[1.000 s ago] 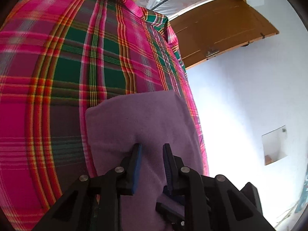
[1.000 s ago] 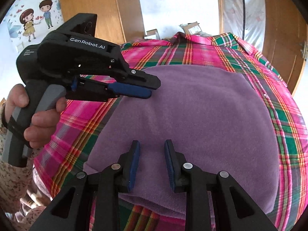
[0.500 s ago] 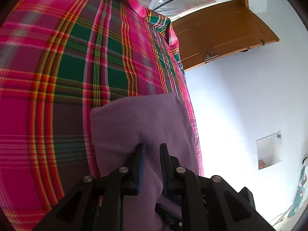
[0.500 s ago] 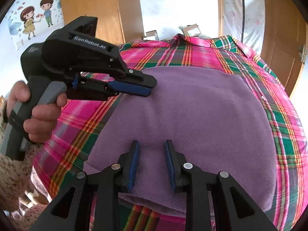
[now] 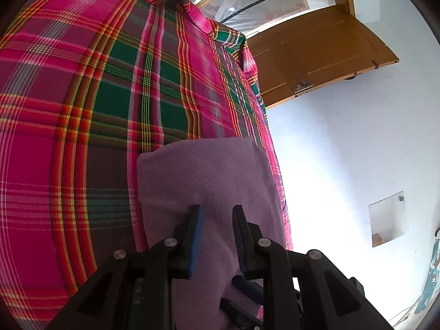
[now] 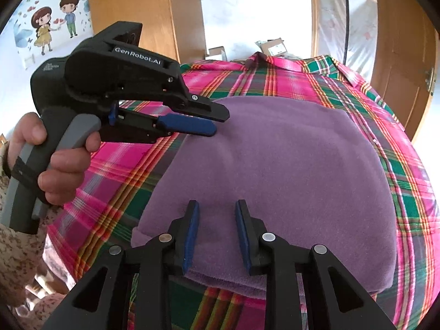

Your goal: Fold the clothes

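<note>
A folded purple fleece garment lies flat on a pink and green plaid sheet. My right gripper hovers open over the garment's near edge, with nothing between its blue pads. The left gripper, held in a hand, sits at the garment's left edge and points across it. In the left wrist view the purple garment stretches ahead, and the left gripper stands open just over it, with only flat cloth showing in the gap.
The plaid sheet covers a bed that drops off at its right edge. A wooden door stands beyond it, cardboard boxes sit past the far end, and a floral sleeve is at the left.
The left gripper's fingers narrowed half a second ago and have spread again. It has shifted slightly along the garment's left edge. The right gripper has stayed put.
</note>
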The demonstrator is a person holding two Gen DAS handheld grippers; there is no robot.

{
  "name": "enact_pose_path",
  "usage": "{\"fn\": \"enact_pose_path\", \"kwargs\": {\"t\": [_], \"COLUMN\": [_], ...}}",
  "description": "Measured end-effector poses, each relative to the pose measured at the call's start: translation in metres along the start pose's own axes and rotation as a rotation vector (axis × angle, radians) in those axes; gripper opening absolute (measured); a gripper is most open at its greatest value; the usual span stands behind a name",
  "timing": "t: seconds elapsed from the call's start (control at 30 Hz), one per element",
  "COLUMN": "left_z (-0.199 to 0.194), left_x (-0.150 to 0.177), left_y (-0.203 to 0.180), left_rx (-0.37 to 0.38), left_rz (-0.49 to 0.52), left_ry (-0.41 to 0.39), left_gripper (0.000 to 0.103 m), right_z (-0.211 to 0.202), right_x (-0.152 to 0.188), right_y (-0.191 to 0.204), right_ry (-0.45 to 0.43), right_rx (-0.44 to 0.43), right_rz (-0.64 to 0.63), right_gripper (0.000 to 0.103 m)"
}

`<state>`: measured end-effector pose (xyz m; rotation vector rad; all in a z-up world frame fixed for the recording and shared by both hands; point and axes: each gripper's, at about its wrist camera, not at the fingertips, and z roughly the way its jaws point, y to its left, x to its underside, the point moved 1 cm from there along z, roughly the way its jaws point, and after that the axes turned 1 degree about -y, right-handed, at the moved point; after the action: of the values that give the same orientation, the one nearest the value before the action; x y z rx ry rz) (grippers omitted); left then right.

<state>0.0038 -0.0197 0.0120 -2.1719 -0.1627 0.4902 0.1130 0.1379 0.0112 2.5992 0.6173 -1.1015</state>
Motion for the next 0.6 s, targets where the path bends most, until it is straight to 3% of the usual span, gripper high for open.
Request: {"fn": "enact_pose_path", "kwargs": {"t": [0.3, 0.6], "left_z": [0.002, 0.004], "left_x": [0.000, -0.002], "left_y": [-0.005, 0.002], "left_rx": [-0.043, -0.034], "left_rz": [0.016, 0.003], "left_ry": [0.001, -0.006], "left_gripper": [0.022, 0.022], "right_z": [-0.005, -0.010], "right_x": [0.001, 0.004], "right_y": [0.009, 0.019], "right_ry": [0.001, 0.007], "right_rx": [0.004, -0.024], "right_rz": [-0.032, -0.054], "right_gripper": [0.028, 0.028]}}
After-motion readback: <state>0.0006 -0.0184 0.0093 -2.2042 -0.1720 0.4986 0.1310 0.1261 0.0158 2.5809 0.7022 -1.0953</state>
